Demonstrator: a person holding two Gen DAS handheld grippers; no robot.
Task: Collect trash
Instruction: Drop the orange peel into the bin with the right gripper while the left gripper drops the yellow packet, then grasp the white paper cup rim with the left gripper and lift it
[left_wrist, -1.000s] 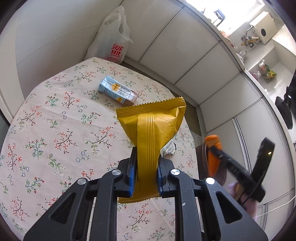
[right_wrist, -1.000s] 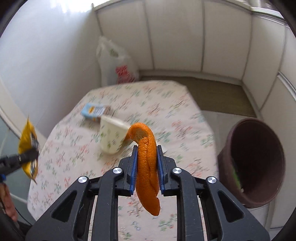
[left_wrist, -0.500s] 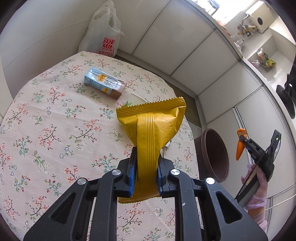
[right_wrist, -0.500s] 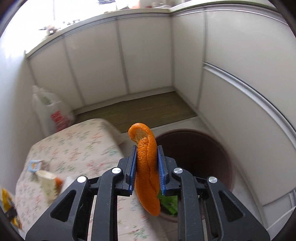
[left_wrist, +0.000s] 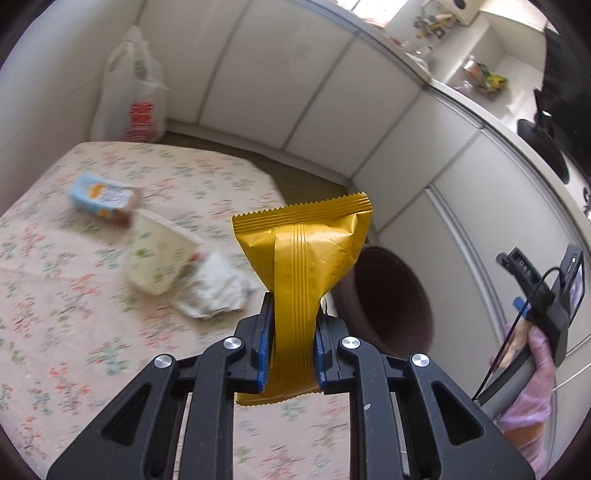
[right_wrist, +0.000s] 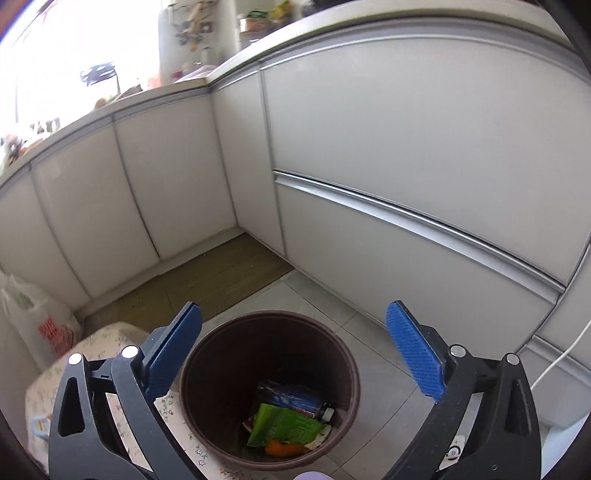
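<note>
My left gripper (left_wrist: 290, 325) is shut on a yellow snack wrapper (left_wrist: 306, 258) and holds it upright above the table's right side. On the floral tablecloth (left_wrist: 74, 302) lie a blue carton (left_wrist: 103, 199), a tipped paper cup (left_wrist: 155, 254) and a crumpled white tissue (left_wrist: 214, 288). The brown bin (left_wrist: 391, 299) stands on the floor just past the table. My right gripper (right_wrist: 295, 332) hangs over that bin (right_wrist: 195, 373), its jaws opening wide with nothing between them. The orange peel (right_wrist: 284, 448) lies at the bin's bottom beside a green wrapper (right_wrist: 284, 424).
A white plastic bag (left_wrist: 133, 92) leans in the corner behind the table. White cabinet fronts (right_wrist: 406, 166) wall in the bin on two sides. A mat (right_wrist: 207, 280) covers the floor by the cabinets. A gloved hand (left_wrist: 532, 369) holds the right gripper's handle.
The right gripper swung from the table to above the bin, opened, and the orange peel dropped inside. The left gripper carried the yellow wrapper rightward, toward the bin.
</note>
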